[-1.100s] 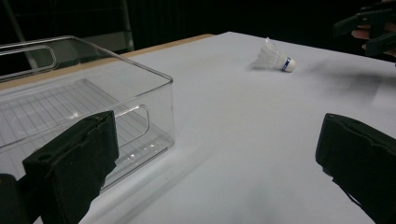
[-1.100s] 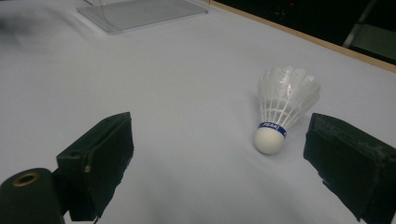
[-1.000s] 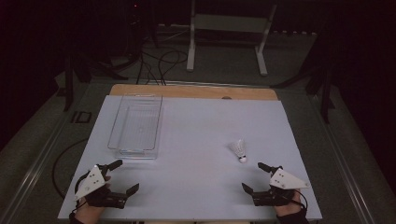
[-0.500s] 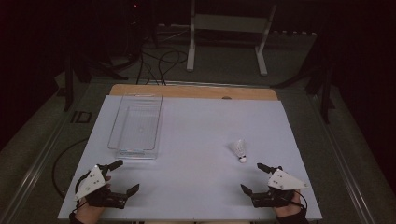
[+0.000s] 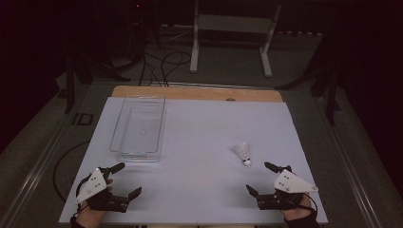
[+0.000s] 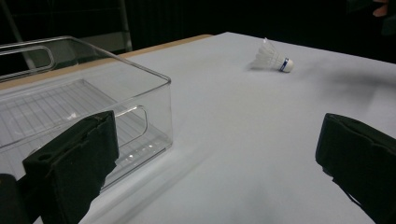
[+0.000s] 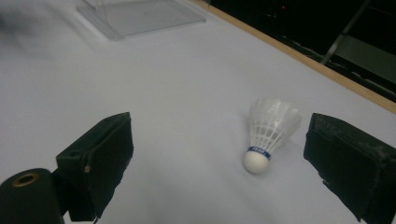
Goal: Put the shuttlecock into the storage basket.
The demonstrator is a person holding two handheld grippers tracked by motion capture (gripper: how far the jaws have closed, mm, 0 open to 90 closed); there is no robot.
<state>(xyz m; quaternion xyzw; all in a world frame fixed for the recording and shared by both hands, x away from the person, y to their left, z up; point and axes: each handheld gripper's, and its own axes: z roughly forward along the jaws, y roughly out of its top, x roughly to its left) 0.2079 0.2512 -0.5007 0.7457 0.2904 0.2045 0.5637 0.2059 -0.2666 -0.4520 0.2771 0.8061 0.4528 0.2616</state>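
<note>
A white shuttlecock with a blue band lies on its side at the right of the white table top. My right gripper stands open just short of it, near the front edge. In the right gripper view the shuttlecock lies a little beyond the wide-apart jaws, nearer the right one, cork end towards me. A clear plastic bin sits empty at the left. My left gripper is open in front of the bin, and the left gripper view has the bin's corner close by the left jaw.
A wooden strip runs along the table's far edge. Beyond it are a white metal stand and cables on a dark floor. The left gripper view has the shuttlecock far off across bare table.
</note>
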